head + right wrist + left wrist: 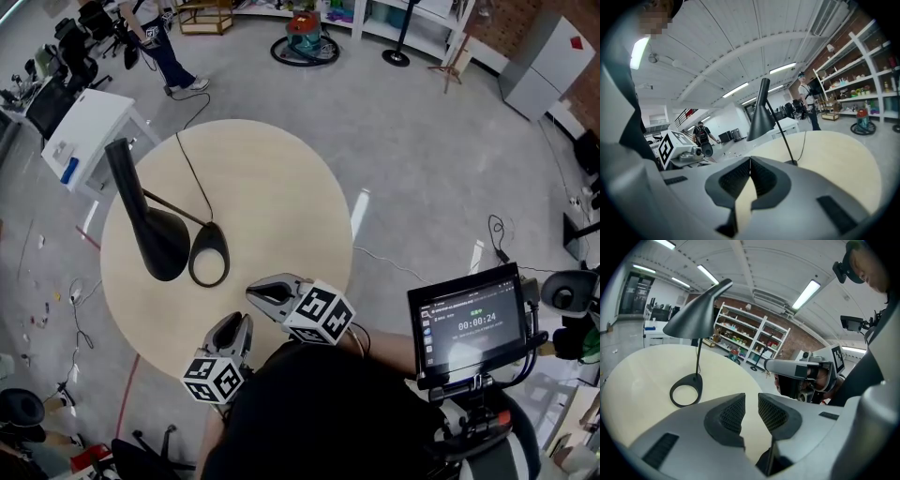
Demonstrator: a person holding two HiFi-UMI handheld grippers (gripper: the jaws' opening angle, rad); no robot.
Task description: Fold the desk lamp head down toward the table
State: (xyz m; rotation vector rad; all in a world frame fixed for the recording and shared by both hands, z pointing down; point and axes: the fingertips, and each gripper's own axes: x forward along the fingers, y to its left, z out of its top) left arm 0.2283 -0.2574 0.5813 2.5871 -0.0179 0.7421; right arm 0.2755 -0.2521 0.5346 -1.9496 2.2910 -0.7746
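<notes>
"00:08:24" is read on the monitor (pixel 466 323) right of the right claw (pixel 750 159); it and the left claw (pixel 751 397) are clenched empty, with the desk lamp (pixel 155 225) upright ahead on the counter (pixel 281 206), untouched

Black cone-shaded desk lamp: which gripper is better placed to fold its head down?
Probably right: the right gripper points straight at the black cone lamp head; the left gripper sees it off-centre.

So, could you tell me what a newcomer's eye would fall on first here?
The tall black desk lamp draws the eye first. It stands on its ring base at the left of the round pale table. Next come the left gripper and right gripper at the table's near edge, both shut, empty and clear of the lamp.
</notes>
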